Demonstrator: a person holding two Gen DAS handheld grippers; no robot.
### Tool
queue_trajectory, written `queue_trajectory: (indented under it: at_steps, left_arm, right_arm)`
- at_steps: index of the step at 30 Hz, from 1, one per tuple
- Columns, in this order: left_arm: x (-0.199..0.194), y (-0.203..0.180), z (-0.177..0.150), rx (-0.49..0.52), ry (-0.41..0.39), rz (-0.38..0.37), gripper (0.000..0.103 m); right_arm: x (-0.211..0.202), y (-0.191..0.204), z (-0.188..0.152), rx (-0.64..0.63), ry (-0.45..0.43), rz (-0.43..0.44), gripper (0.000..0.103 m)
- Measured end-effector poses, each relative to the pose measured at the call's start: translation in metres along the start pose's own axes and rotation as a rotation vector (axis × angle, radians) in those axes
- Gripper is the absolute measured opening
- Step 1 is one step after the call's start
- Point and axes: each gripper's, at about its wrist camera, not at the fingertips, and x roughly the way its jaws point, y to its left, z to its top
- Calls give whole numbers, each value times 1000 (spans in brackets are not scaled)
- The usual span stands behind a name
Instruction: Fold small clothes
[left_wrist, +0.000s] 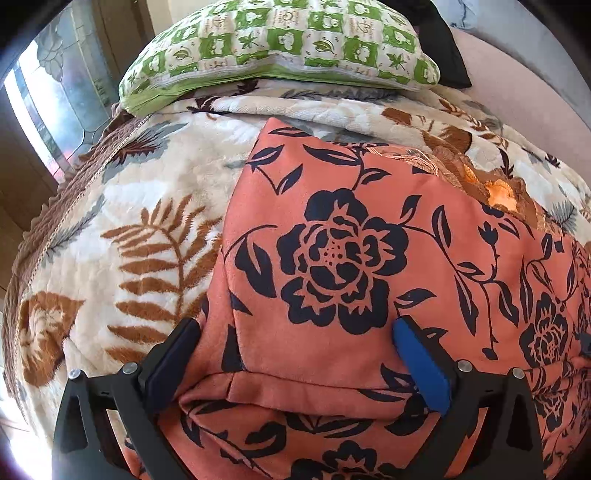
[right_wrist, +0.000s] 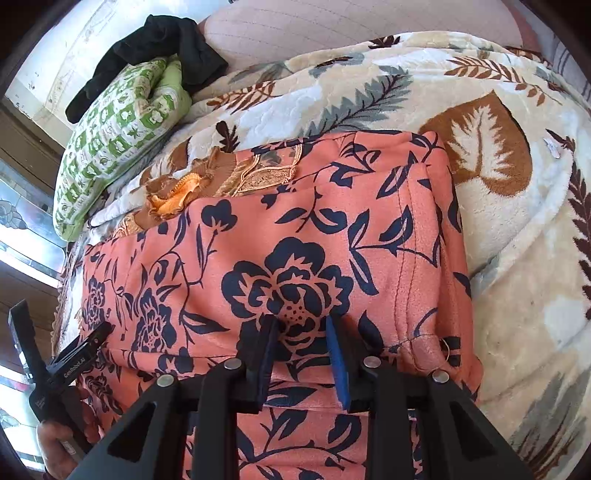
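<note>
Closest to me, the left gripper (left_wrist: 295, 328) stands wide over the orange floral garment (left_wrist: 343, 236), while the right gripper (right_wrist: 301, 325), narrow, pinches its cloth. Beyond, on the leaf-patterned blanket (right_wrist: 480, 155), lies a green checked pillow (left_wrist: 280, 40).

Your left tool (left_wrist: 295, 328) points steeply down with its jaws spread wide, one finger at the lower left of its wrist view and the blue-padded one at lower right. Your right tool (right_wrist: 301, 325) also tilts down, jaws narrow. In the right wrist view your left hand (right_wrist: 55, 443) grips its handle at the lower left edge.
</note>
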Motion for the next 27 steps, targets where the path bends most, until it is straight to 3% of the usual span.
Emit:
queue_trajectory:
  at_steps: [3,9,10,13,14,16,19,24,27]
  left_arm:
    - [0,-1,1,23,0,0,103]
    - [-1,7,15,17,77,-54,103]
    - [-5,10,17,4,52,-38,103]
    - [-18,19,21,-9,-45,103,103]
    - [-16,20,21,-7,-43,119,103]
    - [1,19,17,11,31,95,103]
    - [-1,15,13,12,3,107,103]
    - [-17,12,23,50,-46,95,103]
    - [-22,7,21,45,-48,57,103]
  right_arm:
    - [0,3,-1,-20,-9,-15,33]
    - [0,9,-2,-60,-20,-47,34]
    - [0,9,-2,-61,-20,-46,34]
    - [0,8,-3,-59,-23,-44,35]
    - [0,9,-3,-60,-24,-44,36]
    - [0,10,-4,-68,-28,-47,39]
    - [1,15,-5,-91,-33,-46,49]
    - [0,22,-7,-128,-42,-75,49]
    - [-6,19,-3,-75,-44,-56,47]
